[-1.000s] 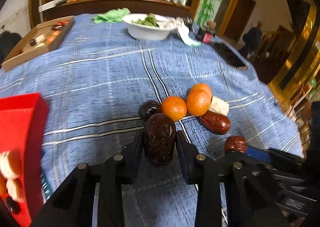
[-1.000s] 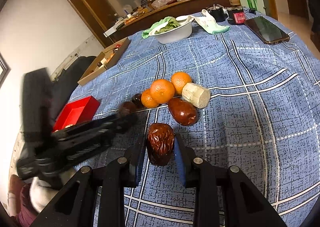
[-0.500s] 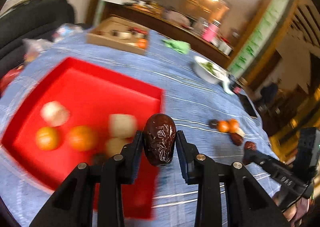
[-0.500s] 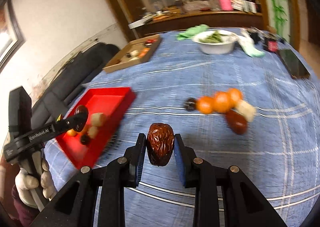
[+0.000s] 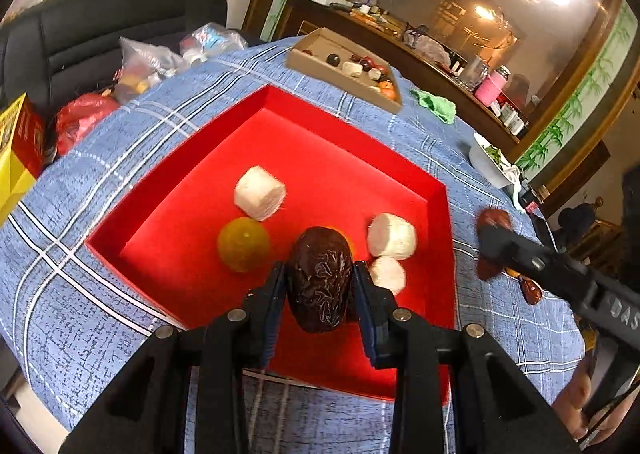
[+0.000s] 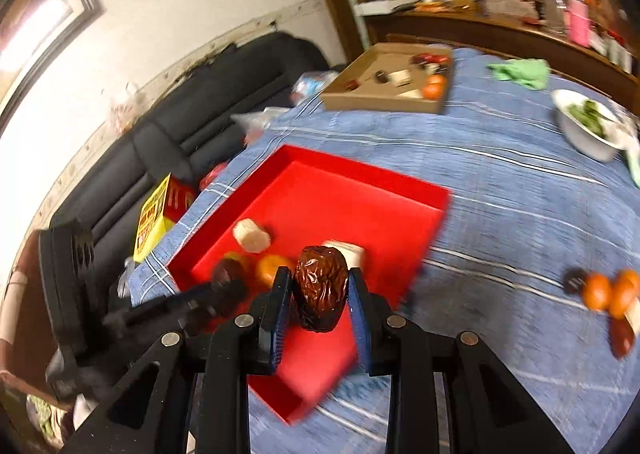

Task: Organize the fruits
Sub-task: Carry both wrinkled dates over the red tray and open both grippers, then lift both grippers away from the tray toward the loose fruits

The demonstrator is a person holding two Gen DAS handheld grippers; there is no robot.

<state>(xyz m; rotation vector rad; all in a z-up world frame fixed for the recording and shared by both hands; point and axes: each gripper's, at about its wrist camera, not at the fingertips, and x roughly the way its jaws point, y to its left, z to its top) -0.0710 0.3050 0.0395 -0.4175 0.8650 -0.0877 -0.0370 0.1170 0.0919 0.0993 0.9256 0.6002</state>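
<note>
My left gripper (image 5: 320, 282) is shut on a dark wrinkled date (image 5: 320, 278), held over the near part of the red tray (image 5: 332, 134). The tray holds white cylinder pieces (image 5: 260, 192) and an orange fruit (image 5: 243, 243). My right gripper (image 6: 320, 292) is shut on a brown date (image 6: 321, 286) above the red tray's (image 6: 360, 198) near right edge. The right gripper also shows in the left wrist view (image 5: 490, 244) at the tray's right side. Oranges (image 6: 608, 290) and other fruit lie on the blue cloth to the right.
A cardboard box (image 6: 388, 82) with fruit stands at the back, a white bowl (image 6: 588, 126) of greens far right. A black sofa (image 5: 100, 26) with plastic bags (image 5: 148, 62) and a yellow box (image 6: 154, 214) borders the table's left edge.
Both grippers have swung left from the fruit pile to the red tray, each still holding its date. The tray now fills the middle of both views.
</note>
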